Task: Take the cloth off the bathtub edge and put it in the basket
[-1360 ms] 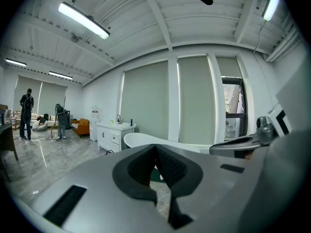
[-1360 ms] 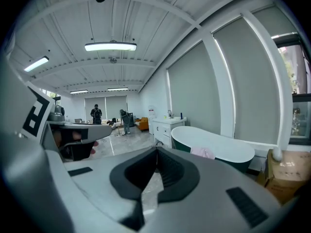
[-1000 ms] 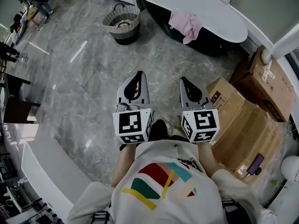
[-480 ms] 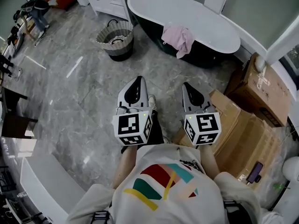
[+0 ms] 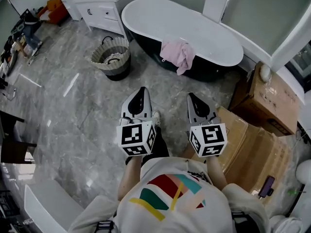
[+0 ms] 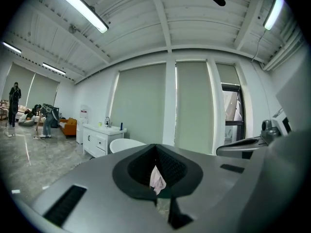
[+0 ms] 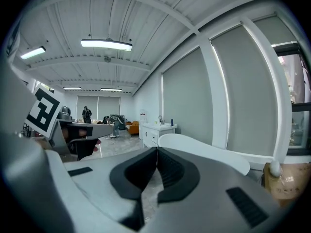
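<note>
Head view has our left gripper (image 5: 141, 89) and right gripper (image 5: 191, 96) side by side nearest us, both with jaws pressed together on nothing. Farther ahead, well apart from both, the pink cloth (image 5: 178, 55) hangs over the near rim of the bathtub (image 5: 146, 14), between their two lines and, we judge, slightly nearer the right one. The basket (image 5: 99, 53) stands on the floor left of the cloth.

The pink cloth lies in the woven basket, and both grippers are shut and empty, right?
No: the pink cloth hangs over the white oval bathtub's edge, not in the round woven basket, as the head view shows. The left gripper and right gripper are indeed shut and empty.
</note>
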Demonstrator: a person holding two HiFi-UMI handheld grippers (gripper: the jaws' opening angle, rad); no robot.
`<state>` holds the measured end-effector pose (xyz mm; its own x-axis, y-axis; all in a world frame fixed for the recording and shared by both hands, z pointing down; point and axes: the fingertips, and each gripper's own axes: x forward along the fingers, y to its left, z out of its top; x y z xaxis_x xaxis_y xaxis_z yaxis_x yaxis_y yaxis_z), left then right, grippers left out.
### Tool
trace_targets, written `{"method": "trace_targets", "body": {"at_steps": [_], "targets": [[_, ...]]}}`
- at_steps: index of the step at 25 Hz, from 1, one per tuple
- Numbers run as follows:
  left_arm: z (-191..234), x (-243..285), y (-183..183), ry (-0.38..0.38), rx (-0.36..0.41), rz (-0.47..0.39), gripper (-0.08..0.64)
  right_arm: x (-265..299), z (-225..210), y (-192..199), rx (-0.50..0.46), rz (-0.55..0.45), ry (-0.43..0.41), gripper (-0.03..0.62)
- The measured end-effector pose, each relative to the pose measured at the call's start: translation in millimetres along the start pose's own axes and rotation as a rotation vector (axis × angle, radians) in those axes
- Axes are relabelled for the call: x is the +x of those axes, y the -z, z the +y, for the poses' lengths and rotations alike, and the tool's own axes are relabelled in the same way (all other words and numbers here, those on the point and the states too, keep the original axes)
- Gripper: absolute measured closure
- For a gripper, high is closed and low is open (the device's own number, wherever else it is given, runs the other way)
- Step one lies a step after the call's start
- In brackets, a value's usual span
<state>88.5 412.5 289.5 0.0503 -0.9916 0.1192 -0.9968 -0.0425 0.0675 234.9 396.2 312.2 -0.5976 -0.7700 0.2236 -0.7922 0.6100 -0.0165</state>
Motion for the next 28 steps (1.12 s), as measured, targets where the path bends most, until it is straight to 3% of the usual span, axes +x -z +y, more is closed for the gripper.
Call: {"method": "trace_targets", "body": {"at_steps": [9,17,28], "targets": [[31.7,87.5,5.2,0.043,-0.001,0.078,0.541,90.1,-21.7,1.8,0.063,0.074,-0.014,0.580],[76.0,204.7,-22.5,0.086,0.031,0.102,0.541,194.2,-63.8,-28.4,0.122,0.084,0.032,0.580],[117.4,354.8,-21.1,0.201,0.010,0.165,0.541,320.7,-101.5,-55.6,0.189,0.120,0.074,0.580]]}}
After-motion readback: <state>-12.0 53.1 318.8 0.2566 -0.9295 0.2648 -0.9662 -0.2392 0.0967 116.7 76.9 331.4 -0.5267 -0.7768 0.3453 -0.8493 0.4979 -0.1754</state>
